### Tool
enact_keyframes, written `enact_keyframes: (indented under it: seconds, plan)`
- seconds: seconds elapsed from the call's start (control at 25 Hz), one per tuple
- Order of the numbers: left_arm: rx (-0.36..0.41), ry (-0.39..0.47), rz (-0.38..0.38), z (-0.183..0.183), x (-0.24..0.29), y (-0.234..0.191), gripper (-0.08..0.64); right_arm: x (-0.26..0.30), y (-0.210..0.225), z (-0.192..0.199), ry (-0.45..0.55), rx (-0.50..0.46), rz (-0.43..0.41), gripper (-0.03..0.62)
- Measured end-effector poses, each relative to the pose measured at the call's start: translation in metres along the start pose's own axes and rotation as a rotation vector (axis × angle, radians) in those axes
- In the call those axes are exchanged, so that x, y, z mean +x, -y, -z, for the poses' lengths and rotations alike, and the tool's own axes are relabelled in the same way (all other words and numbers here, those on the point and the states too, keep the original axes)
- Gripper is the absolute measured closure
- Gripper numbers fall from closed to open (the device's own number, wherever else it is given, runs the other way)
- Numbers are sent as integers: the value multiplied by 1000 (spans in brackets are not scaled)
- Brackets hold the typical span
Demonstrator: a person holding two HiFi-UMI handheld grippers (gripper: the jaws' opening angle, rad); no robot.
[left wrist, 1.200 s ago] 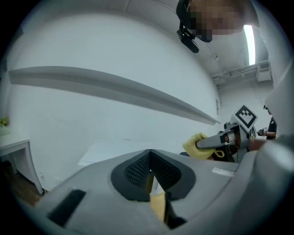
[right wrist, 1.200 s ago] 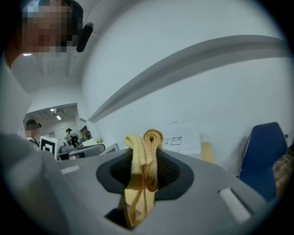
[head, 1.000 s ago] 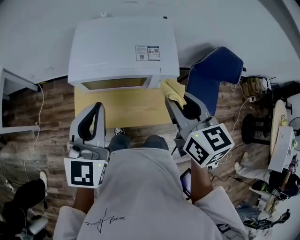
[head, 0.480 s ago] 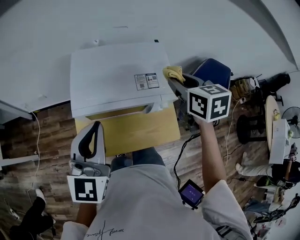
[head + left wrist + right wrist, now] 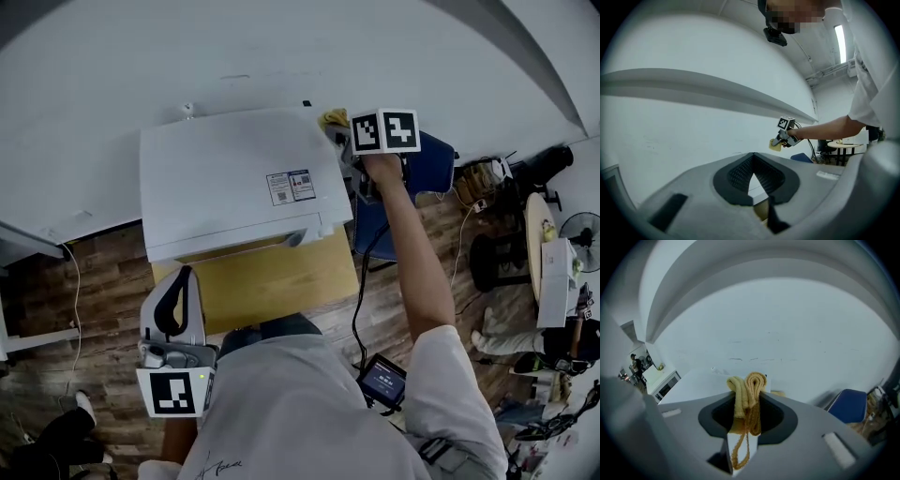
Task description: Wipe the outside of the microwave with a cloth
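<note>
Your right gripper (image 5: 341,133) is stretched out at arm's length, and its jaws are clamped on a folded yellow terry cloth (image 5: 747,394), whose doubled edge sticks up between the dark pads while a loose hem dangles below them. The cloth sits at the back right corner of the boxy white microwave (image 5: 234,183), right where the top meets the right side. From the head view it looks to be against the casing, but you cannot be sure of actual contact from any view. The gripper's marker cube (image 5: 384,131) faces upward just beside your hand. The microwave stands along the back edge of a pale wooden table (image 5: 272,277), close to the white wall (image 5: 281,56), with a small printed label (image 5: 289,187) on its top toward the front right corner. Your left gripper (image 5: 180,279) hangs low near your body, over the table's front left corner and well apart from the microwave. Its jaws are together at the tips with nothing between them. A blue chair (image 5: 433,161) stands on the dark plank floor (image 5: 84,281) off the table's right edge, just beyond your outstretched right forearm.
</note>
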State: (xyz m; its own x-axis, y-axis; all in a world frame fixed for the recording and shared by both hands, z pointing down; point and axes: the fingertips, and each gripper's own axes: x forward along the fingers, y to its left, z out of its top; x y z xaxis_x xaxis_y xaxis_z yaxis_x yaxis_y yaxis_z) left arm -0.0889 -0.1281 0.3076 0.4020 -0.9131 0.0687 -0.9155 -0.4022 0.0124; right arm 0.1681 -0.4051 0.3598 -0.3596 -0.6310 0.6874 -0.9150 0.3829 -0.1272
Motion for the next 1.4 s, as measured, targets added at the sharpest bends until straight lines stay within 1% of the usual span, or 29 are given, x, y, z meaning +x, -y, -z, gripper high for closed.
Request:
enact_keyframes:
  seconds: [0.16,0.28,0.4,0.52,0.6,0.72,0.8,0.88,0.96,1.08,1.24,1.4]
  plan:
    - [-32,-6,-14,2,4,-3,569,21,20,-8,1,95,-2,477]
    - [-28,-2,-7,3,9,-5,569,32,27,-14,14,158,-7,477]
    - [-43,0,-10,1,15,-4,569,43,33,-18,16,197,0,477]
    - [-29,10,-1,1,19,-4,569,54,38,-18,7,228,11,477]
    - [-31,4,-3,1,21,-4,569,61,43,-18,-2,237,33,477]
    - [-68,-12,-33,2,22,-8,569,68,49,-17,-16,240,64,479]
    - [-60,-15,-36,4,21,-10,569,72,48,-17,-30,239,73,479]
    - [-49,-12,-34,5,20,-12,569,76,45,-18,-42,231,72,479]
    - [-66,-18,-42,6,19,-12,569,79,40,-18,-48,221,74,479]
    - [-69,-27,-36,8,18,-12,569,81,37,-18,-45,211,83,479]
    - [-80,-22,-38,7,15,-14,569,83,28,-18,-45,225,62,480]
    - [-74,-27,-42,6,13,-15,569,85,19,-18,-52,221,47,480]
